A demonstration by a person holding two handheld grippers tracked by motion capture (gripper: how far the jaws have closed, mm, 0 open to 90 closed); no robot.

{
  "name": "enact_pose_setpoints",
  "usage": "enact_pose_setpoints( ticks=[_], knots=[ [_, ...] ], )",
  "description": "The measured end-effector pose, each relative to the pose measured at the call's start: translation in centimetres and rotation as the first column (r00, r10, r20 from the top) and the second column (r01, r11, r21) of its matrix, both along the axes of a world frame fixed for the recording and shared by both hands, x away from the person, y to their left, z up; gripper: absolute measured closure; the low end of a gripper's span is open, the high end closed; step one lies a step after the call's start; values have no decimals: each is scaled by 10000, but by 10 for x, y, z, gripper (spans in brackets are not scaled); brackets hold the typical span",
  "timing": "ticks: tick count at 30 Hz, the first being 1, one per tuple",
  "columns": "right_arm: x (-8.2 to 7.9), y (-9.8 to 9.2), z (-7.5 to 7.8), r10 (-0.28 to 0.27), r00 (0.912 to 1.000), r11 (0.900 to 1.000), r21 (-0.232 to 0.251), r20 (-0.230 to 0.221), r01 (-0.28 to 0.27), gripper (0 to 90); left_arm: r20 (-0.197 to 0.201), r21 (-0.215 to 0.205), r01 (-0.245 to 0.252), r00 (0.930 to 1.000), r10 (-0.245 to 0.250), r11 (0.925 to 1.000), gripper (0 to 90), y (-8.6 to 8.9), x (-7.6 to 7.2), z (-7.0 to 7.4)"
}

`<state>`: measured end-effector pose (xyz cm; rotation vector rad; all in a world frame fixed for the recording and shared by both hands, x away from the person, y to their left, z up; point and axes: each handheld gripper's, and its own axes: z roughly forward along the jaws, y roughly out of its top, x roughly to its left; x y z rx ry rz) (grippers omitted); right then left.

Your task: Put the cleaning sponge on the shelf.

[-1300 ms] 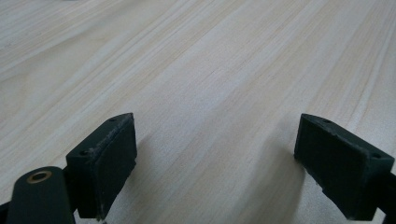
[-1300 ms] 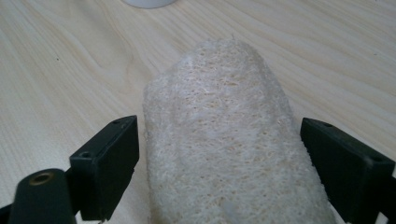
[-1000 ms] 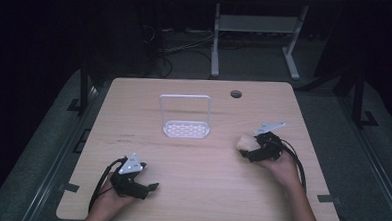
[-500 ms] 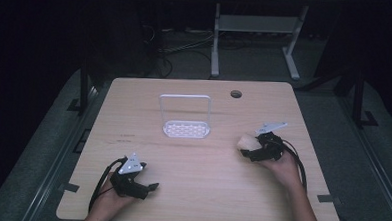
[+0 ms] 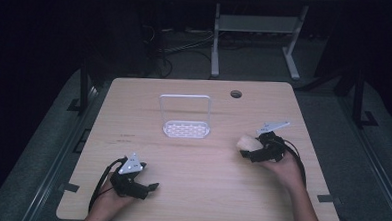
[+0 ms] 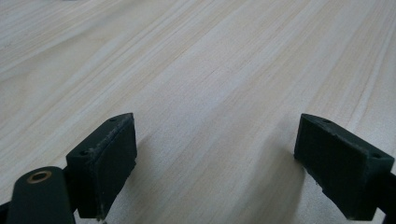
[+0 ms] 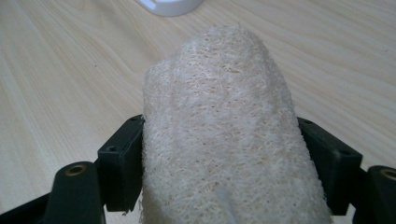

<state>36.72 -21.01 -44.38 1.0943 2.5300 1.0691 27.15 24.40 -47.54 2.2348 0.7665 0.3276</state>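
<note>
The right gripper (image 5: 247, 149) jaws have just been closed onto the pale, fibrous loofah sponge (image 7: 224, 126), right of the white wire-framed soap rack (image 5: 185, 117) on the counter (image 5: 195, 185). The grasp is judged secure for lifting. The left gripper (image 6: 224, 163) is held wide, empty.

My counter (image 5: 200, 191) is pale wood with straight grain and a small round hole (image 5: 236, 93) near its far edge. A white rack (image 5: 186, 126) with an upright wire frame stands on it, toward the middle.
</note>
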Motion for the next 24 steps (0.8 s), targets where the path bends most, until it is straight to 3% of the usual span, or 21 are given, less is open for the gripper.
enact_pose_setpoints(
  ticks=[13,24],
  knots=[
    [-4,14,11,9,9995,10000,99,-305,-6,255,-16,45,26,10000,-26,10000,124,0,0,0],
    [-2,30,20,381,9991,9993,-22,-172,-381,255,-2,6,11,10000,-11,10000,124,0,0,0]
  ],
)
